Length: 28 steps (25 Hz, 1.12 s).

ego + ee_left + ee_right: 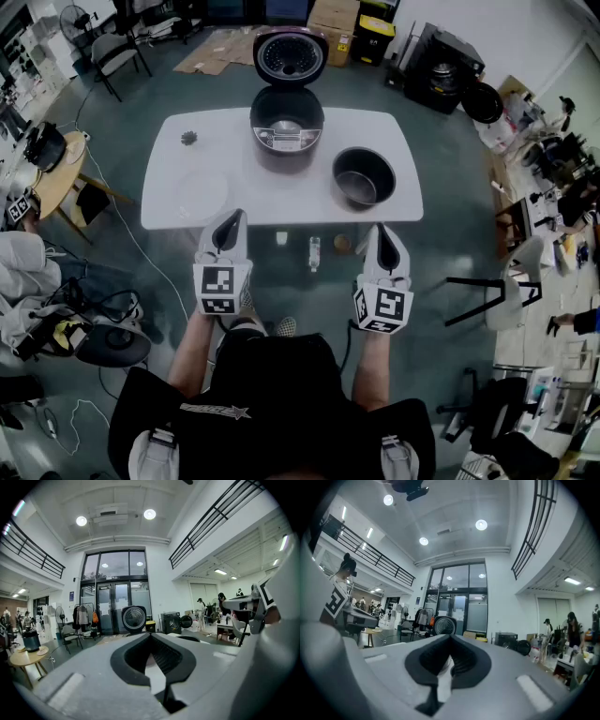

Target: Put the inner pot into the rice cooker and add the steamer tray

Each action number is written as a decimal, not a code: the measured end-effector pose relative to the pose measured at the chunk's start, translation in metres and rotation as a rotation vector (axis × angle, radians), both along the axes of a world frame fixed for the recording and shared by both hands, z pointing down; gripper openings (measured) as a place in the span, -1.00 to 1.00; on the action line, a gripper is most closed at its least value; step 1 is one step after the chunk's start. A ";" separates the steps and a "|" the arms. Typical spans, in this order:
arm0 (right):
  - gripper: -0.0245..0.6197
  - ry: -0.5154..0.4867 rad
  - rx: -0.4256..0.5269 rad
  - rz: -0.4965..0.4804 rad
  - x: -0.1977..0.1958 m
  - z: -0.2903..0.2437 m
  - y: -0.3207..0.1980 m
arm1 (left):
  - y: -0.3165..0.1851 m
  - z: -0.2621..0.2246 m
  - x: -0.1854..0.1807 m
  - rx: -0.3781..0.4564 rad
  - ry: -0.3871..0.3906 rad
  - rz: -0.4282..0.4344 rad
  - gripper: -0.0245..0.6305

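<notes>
The open rice cooker (pixel 286 131) stands at the back middle of the white table (pixel 169 211), its lid (pixel 291 54) raised. The dark inner pot (pixel 364 176) sits on the table to the cooker's right. A pale round steamer tray (pixel 201 192) lies faintly visible at the table's left. My left gripper (pixel 231 219) and right gripper (pixel 382 231) hover side by side at the table's near edge, both shut and empty. In the left gripper view the jaws (pixel 151 638) meet, with the cooker lid (pixel 134 618) beyond. The right gripper's jaws (pixel 449 643) are likewise closed.
A small dark object (pixel 189 138) lies at the table's back left. Small items (pixel 314 251) sit on the floor by the front edge. A chair (pixel 497 292) stands to the right, and a round wooden table (pixel 58 171) to the left.
</notes>
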State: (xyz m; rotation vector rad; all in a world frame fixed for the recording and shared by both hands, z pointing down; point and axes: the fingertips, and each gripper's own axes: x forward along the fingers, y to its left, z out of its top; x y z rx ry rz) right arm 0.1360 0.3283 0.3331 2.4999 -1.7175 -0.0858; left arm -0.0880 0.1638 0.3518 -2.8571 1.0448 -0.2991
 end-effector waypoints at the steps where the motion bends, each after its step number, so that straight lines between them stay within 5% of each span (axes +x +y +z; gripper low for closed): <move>1: -0.91 -0.001 0.002 0.001 0.000 0.000 0.003 | 0.004 0.001 0.002 -0.002 0.002 0.005 -0.89; 12: -0.91 -0.069 -0.002 0.096 0.018 0.009 0.030 | 0.026 0.006 0.050 -0.025 0.010 0.131 -0.89; 28: -0.91 -0.133 -0.068 0.279 0.129 0.061 0.004 | -0.005 0.052 0.220 -0.104 -0.052 0.389 -0.89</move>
